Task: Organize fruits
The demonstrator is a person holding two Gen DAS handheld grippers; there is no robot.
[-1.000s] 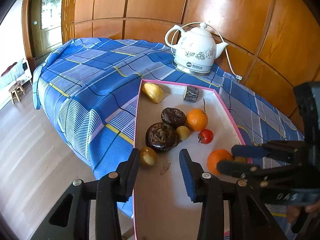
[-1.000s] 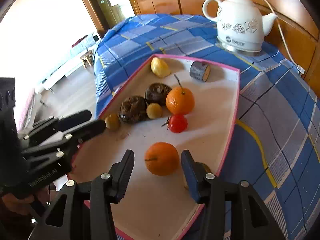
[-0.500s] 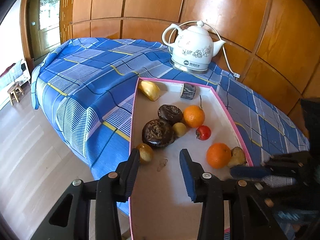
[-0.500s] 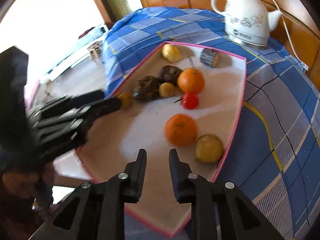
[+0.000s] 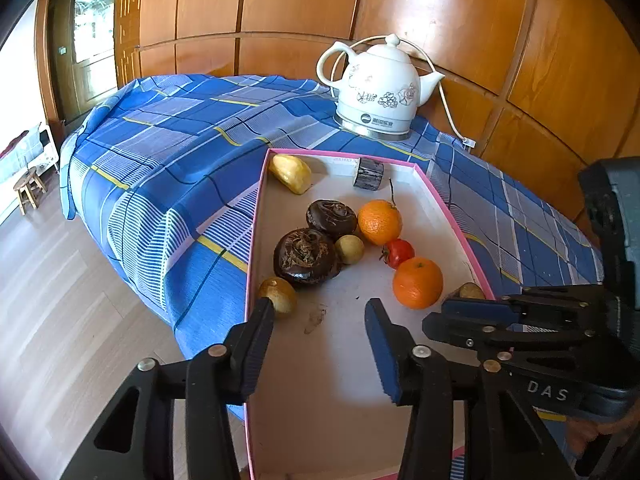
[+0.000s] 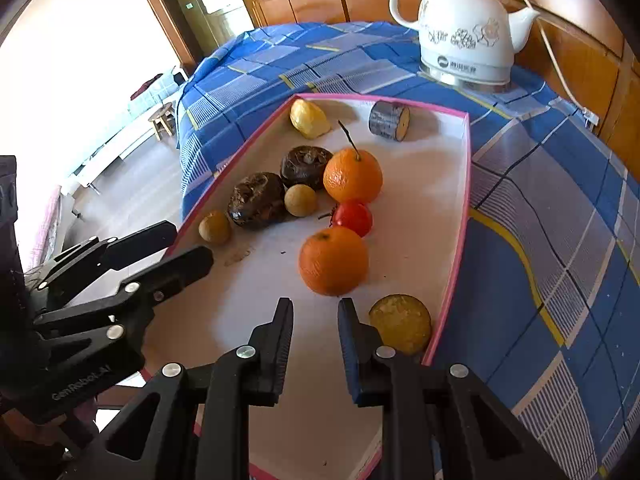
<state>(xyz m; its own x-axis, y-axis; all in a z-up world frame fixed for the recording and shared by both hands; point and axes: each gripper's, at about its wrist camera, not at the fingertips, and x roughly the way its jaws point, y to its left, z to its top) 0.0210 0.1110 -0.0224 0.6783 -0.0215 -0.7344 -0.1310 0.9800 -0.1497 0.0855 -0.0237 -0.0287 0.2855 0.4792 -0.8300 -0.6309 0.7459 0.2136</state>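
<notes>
A pink-rimmed white tray (image 5: 448, 216) (image 6: 466, 184) holds several fruits: two oranges (image 5: 418, 282) (image 6: 334, 260) (image 5: 379, 222) (image 6: 352, 176), a small tomato (image 5: 399, 253) (image 6: 353, 217), two dark brown fruits (image 5: 306, 256) (image 6: 256, 200), small tan fruits (image 5: 278, 295) (image 6: 215, 227), a yellow piece (image 5: 291, 173) (image 6: 309, 119) and a yellow round fruit (image 6: 400, 323). My left gripper (image 5: 320, 340) is open and empty over the tray's near end. My right gripper (image 6: 316, 344) is nearly closed, empty, just short of the near orange.
A white floral kettle (image 5: 380, 92) (image 6: 464, 28) with its cord stands behind the tray on the blue plaid cloth (image 5: 180, 152). A cut dark cylinder (image 5: 368, 174) (image 6: 388, 121) lies at the tray's far end. Wood panelling is behind; floor lies left.
My right gripper let go of the near orange, pulled back and narrowed its jaws. The orange now lies in the tray beside the yellow round fruit. My left gripper stayed open.
</notes>
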